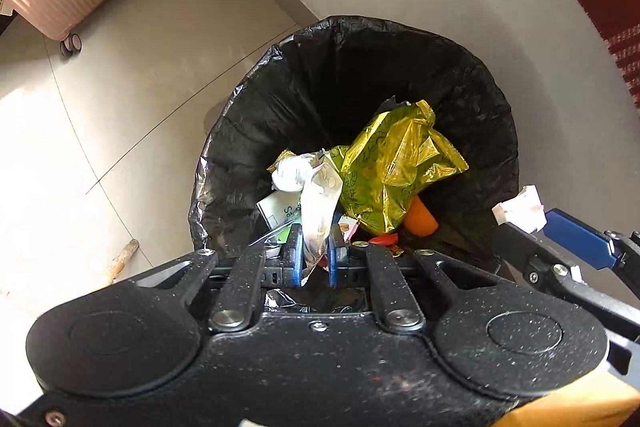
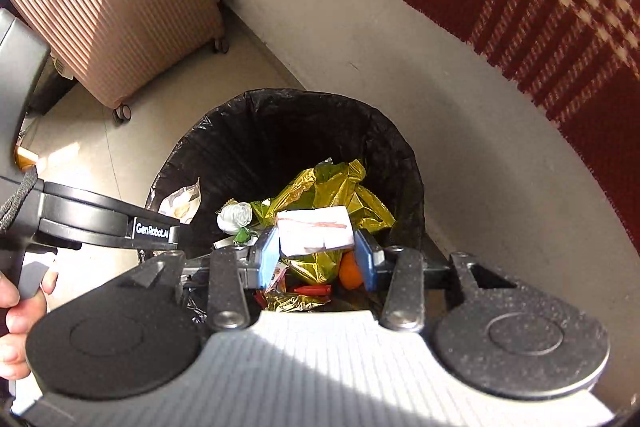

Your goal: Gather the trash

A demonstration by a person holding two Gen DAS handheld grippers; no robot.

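Both tongs are hanging right over the bin (image 2: 224, 131). The left tongs (image 1: 314, 253) are pinching a wrapper (image 1: 318, 211); the right tongs (image 2: 316, 251) are squeezing a white paper (image 2: 314, 229).

Ahead of my left hand-held gripper (image 1: 314, 255), the bin liner (image 1: 248, 131) is thin black plastic, crinkled and faintly glossy. Inside lies a yellow foil wrapper (image 1: 392, 163), shiny and creased. The pale wrapper (image 1: 318, 215) between the blue pads looks like smooth film. My right hand-held gripper (image 2: 316, 259) pinches a matt white paper box (image 2: 314, 229). Both gripper bodies are speckled matt black plastic with bright metal rivets.
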